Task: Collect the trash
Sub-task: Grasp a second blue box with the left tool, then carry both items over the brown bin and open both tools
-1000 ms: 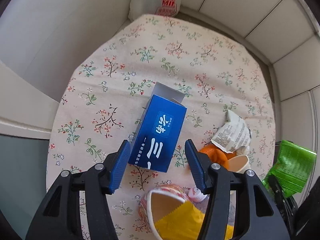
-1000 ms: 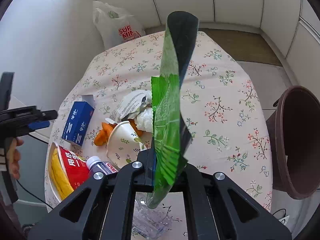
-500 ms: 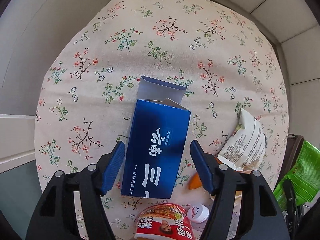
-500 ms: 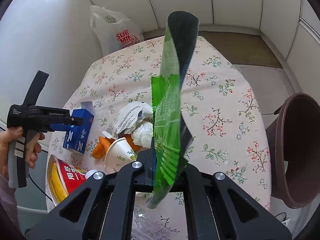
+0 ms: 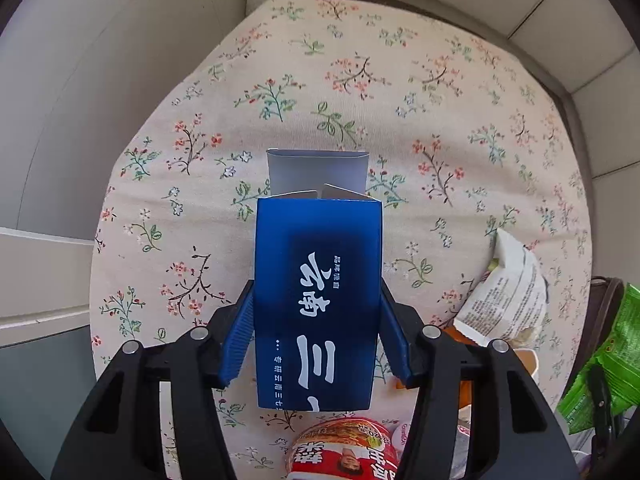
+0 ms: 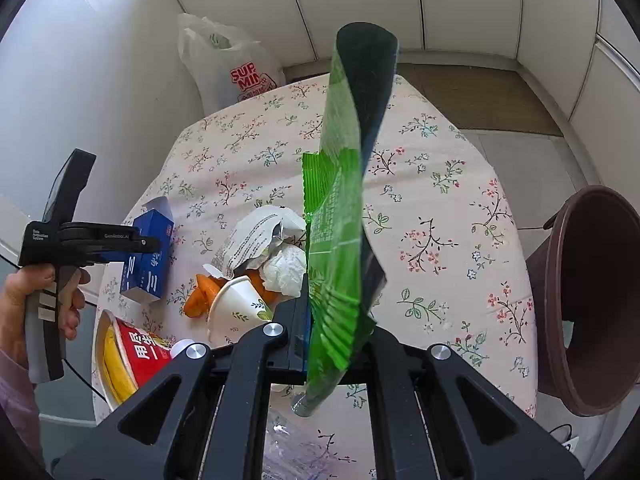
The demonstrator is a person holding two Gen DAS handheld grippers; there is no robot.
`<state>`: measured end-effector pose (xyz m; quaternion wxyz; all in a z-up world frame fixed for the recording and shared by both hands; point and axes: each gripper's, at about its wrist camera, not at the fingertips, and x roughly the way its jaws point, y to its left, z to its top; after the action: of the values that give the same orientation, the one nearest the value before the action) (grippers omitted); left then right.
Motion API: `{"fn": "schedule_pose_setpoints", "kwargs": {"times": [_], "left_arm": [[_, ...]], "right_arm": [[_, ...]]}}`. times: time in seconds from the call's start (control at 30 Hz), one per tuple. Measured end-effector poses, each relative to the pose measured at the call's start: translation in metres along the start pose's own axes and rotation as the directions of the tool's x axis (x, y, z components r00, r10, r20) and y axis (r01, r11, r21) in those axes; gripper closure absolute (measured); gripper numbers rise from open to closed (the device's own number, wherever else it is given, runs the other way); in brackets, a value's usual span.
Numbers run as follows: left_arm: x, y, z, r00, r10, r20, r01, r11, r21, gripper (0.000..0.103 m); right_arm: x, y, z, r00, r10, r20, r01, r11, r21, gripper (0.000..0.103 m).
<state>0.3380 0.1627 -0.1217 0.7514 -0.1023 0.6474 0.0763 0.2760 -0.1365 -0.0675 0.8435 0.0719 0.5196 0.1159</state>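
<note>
A blue carton [image 5: 318, 300] with white lettering and an open top flap sits between the blue pads of my left gripper [image 5: 318, 332], which touch its two sides; it looks tipped up off the floral tablecloth [image 5: 360, 92]. The right wrist view shows the same carton [image 6: 150, 256] in the left gripper [image 6: 132, 242]. My right gripper [image 6: 332, 320] is shut on a green snack wrapper [image 6: 340, 216], held upright above the table. A brown trash bin [image 6: 596, 300] stands beside the table at the right.
On the table lie a red noodle cup [image 6: 134, 354], a paper cup [image 6: 236, 308], orange peel [image 6: 200, 296], crumpled tissue [image 6: 286, 266], a printed paper wrapper [image 6: 256, 236] and a clear plastic bottle [image 6: 288, 440]. A white shopping bag [image 6: 236, 68] stands behind the table.
My left gripper has moved in around the blue carton and closed on its sides. The right gripper holds the green wrapper as before and has drifted slightly.
</note>
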Motion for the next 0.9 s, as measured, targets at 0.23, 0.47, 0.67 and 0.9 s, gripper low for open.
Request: {"fn": "schedule_pose_setpoints", "kwargs": {"times": [0.23,0.47,0.67,0.9], "left_arm": [[-0.071,0.004,-0.021,0.982,-0.018,0.19,0.016,1.0,0.013,0.047],[-0.121,-0.027,-0.048,0.937,-0.045,0.347,0.028,0.998,0.053,0.047],[-0.148,-0.058,-0.075,0.899,-0.097,0.428,0.059,0.993,0.101,0.047],[-0.177,-0.096,-0.105,0.838,-0.141,0.527,0.072,0.986,0.149,0.047]], "right_arm": [[-0.028,0.005,0.003,0.996,0.029,0.09,-0.028,1.0,-0.005,0.099],[-0.074,0.005,0.004,0.971,0.026,0.239,-0.025,1.0,-0.009,0.099],[-0.114,-0.01,0.001,0.931,0.001,0.364,-0.004,1.0,0.009,0.099],[-0.151,-0.037,-0.007,0.875,-0.057,0.482,0.038,0.998,0.05,0.099]]}}
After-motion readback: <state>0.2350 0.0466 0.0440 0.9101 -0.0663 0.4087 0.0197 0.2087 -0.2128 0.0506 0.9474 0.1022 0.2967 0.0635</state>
